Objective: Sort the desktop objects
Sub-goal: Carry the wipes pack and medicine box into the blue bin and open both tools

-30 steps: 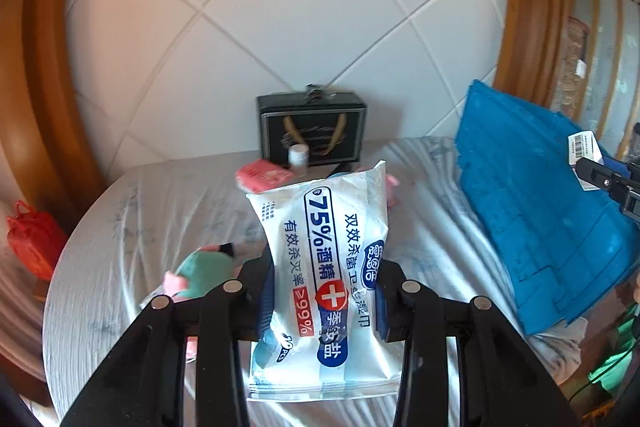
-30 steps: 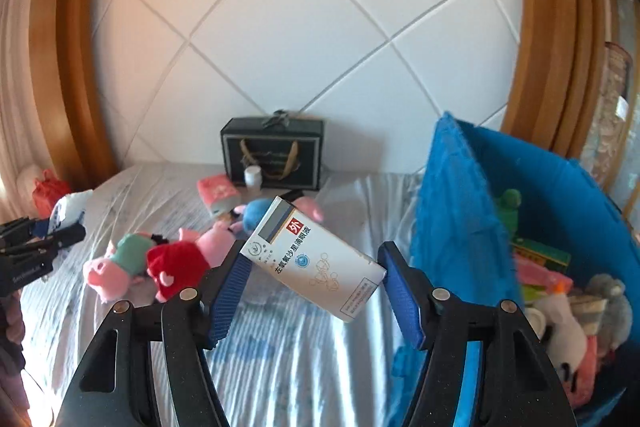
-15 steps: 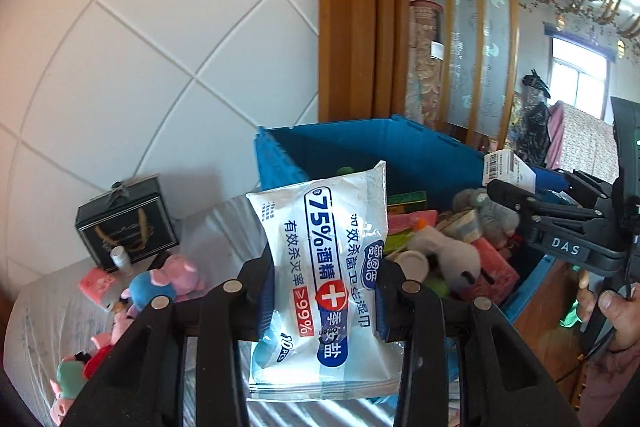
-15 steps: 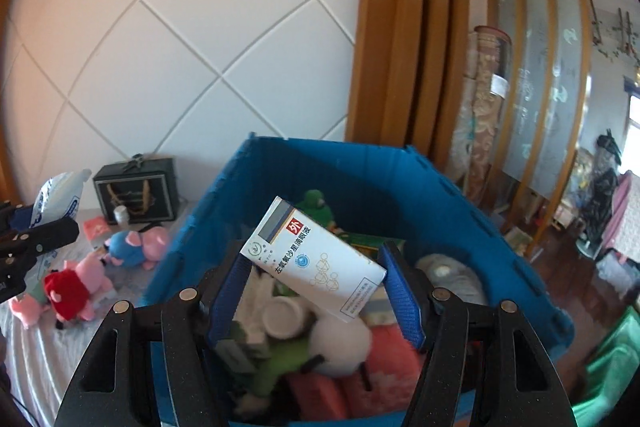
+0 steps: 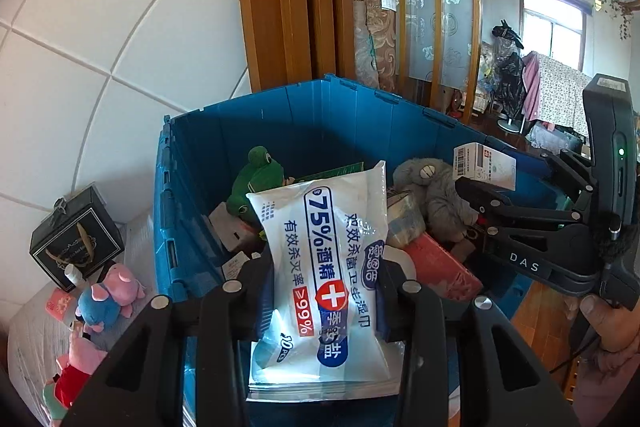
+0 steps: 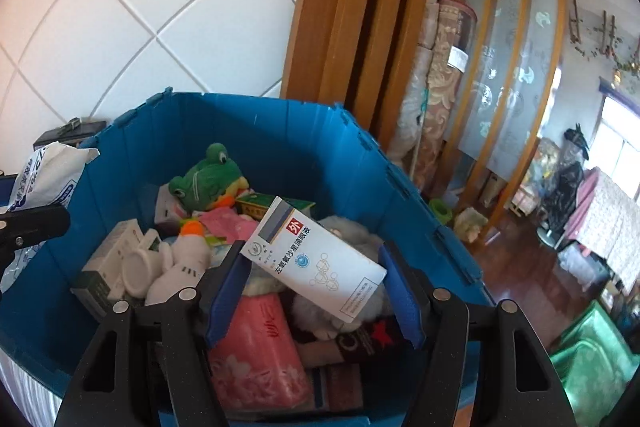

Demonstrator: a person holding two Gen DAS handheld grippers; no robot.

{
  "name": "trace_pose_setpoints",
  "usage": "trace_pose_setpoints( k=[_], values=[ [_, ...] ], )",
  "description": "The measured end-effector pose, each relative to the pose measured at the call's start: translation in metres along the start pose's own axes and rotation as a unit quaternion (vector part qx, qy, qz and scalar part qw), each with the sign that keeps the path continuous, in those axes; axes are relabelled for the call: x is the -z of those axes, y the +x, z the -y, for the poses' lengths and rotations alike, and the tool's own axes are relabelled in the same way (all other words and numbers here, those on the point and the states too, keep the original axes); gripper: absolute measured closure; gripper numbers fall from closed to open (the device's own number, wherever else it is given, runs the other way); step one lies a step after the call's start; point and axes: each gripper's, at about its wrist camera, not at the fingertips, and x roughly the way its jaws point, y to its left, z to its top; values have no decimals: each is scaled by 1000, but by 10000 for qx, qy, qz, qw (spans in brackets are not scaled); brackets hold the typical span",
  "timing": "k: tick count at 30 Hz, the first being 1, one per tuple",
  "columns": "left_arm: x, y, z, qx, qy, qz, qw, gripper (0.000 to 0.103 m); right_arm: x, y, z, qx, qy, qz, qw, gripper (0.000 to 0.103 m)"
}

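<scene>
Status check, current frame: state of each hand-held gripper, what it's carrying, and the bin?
Left hand-held gripper: shut on wet wipes pack.
Wet wipes pack: held upright, over the bin's near edge, not released.
Right hand-held gripper: shut on eye drops box.
Eye drops box: held tilted, above the bin contents.
Blue bin: open, no lid in view, well filled with toys and boxes.
Plush pigs: outside the bin, on the table.

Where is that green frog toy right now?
The green frog plush lies inside the blue storage bin, up against its back wall toward the left in both wrist views, beside a green carton and just beyond the white plush.
</scene>
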Motion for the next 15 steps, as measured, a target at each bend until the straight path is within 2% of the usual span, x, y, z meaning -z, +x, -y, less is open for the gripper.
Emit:
trace_pose_setpoints(
  k=[5, 8, 10, 12, 15],
  values=[
    [2, 6, 3, -84, -73, -99, 9999, 64, 3, 9, 0, -54, -88, -42, 9999, 37],
    [3, 7, 3, -155, -96, -139, 9997, 60, 4, 13, -2, -60, -144, -95, 9998, 36],
    [4, 6, 2, -198, -114, -144, 9996, 47, 3, 14, -3, -70, -158, -113, 9998, 31],
    [6, 2, 1, -210, -135, -91, 9996, 39, 3, 13, -3, -34, -168, -100, 9998, 14],
    [7, -5, 0, -206, -139, 9, 9997, 38, 2, 9, -3, -37, -168, -64, 9998, 0]
  ],
)
